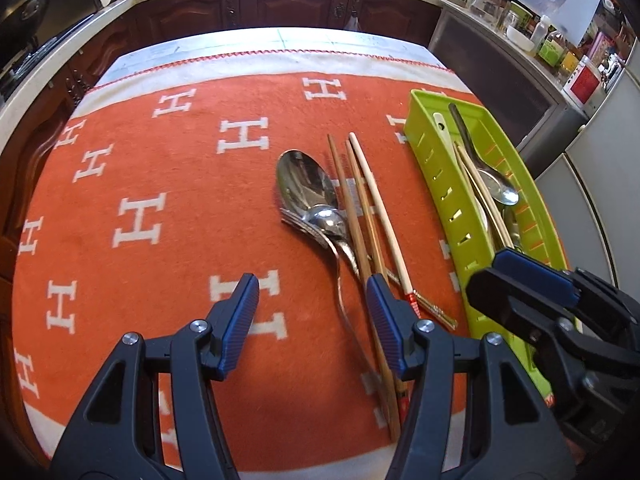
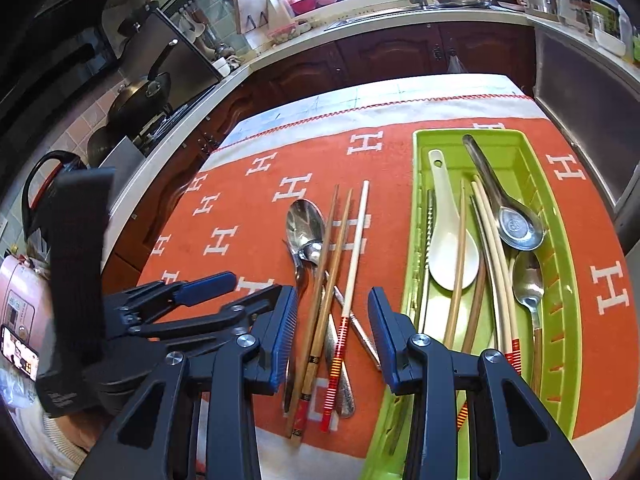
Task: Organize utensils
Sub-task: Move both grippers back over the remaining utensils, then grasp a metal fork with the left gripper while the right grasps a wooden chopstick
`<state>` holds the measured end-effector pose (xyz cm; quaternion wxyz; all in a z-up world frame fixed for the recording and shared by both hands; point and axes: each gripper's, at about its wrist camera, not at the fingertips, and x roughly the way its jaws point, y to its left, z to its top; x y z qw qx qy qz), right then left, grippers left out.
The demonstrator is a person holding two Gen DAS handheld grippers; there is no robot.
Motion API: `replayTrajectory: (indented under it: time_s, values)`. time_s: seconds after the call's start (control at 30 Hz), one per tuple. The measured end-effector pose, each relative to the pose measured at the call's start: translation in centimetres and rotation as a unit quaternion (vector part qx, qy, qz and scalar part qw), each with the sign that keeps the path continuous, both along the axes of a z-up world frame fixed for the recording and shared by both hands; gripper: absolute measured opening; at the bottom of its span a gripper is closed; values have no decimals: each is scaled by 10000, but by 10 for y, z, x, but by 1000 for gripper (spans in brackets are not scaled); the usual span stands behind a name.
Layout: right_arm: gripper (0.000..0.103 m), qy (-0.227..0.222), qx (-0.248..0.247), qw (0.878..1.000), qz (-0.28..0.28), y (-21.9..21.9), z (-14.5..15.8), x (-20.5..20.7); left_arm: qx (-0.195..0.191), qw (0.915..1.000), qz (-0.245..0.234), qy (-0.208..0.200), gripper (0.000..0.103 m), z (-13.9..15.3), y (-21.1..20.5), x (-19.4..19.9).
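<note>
I judge it half done — green tray [image 2: 556, 280] near the table's right edge holds several utensils; loose chopsticks [image 2: 336, 240] and spoons [image 2: 306, 224] remain mid-table, left gripper [image 1: 312, 300] and right gripper [image 2: 332, 312] both spread, empty.

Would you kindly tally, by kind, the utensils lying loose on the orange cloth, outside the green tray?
Chopsticks: 3
Metal spoons: 2
Fork, mostly hidden under the spoons: 1
Total: 6
</note>
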<state>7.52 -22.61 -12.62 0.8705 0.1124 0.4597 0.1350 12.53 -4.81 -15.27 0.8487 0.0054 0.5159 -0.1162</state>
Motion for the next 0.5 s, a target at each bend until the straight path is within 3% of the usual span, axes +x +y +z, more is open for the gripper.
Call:
replayTrajectory:
  time_s: [0.07,0.2,0.4,0.5]
  values:
    - [38,13,19,10000,-42,-3,-2,1,-1,10000,-8,-14,47,-4,-4,4]
    - [38,16,47,10000,-84,-8,-5,3,22,10000,15,-5,24,-12,-10,13]
    - [37,-4,59,10000,-80,-8,-9,5,38,9999,49,119,19,-26,-13,18]
    - [37,-22,34,10000,-70,-7,-11,7,113,9999,36,-17,8,-28,-15,17]
